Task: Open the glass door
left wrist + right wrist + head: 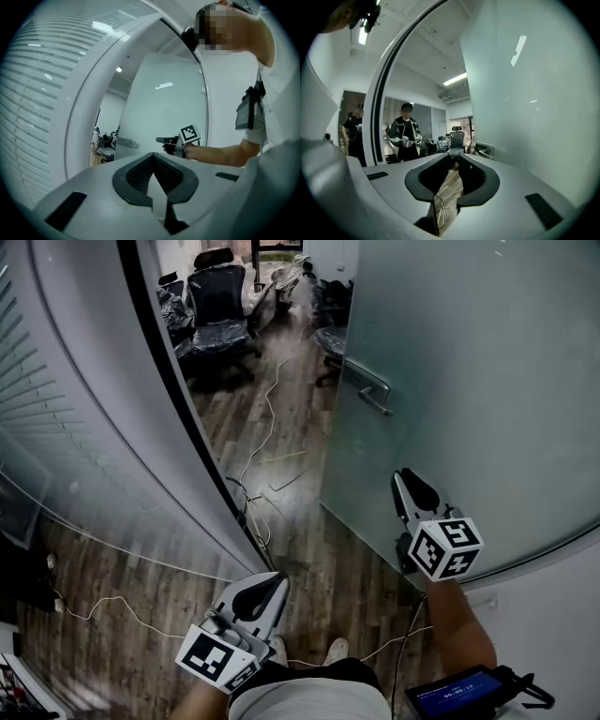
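Note:
The frosted glass door point(469, 381) stands swung open at the right, with its metal handle point(373, 395) on the near edge. My right gripper point(401, 474) is held up in front of the door, below and short of the handle and apart from it. Its jaws stand a narrow gap apart with nothing between them point(454, 157); the handle point(485, 151) shows just right of them. My left gripper point(279, 582) hangs low near my body, its jaws together and empty point(153, 157). From there I see the door point(164, 112), its handle point(125, 143) and the right gripper point(161, 139).
A curved glass wall with blinds point(84, 456) and a dark door frame point(178, 399) bound the opening on the left. Loose cables point(267, 427) trail over the wooden floor through the doorway. Office chairs point(217, 306) stand beyond. Two people point(405, 133) stand further inside.

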